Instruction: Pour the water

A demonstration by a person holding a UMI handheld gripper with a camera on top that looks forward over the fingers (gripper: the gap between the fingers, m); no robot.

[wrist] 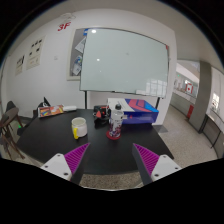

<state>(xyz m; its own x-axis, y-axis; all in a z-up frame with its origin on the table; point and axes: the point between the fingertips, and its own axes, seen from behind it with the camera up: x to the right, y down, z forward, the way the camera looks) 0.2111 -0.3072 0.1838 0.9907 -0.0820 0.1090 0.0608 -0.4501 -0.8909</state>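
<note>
My gripper (109,162) is wide and empty; reaching far for the bottle (116,120), I could topple it onto the cup (79,127).

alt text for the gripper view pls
The open gripper, holding nothing, points across a dark table toward a clear bottle and a yellow cup standing beyond its fingers. A whiteboard fills the wall behind.

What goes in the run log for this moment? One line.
hand-held gripper: open, empty | bottle: on table, ahead | cup: beside bottle | pour: not begun
</note>
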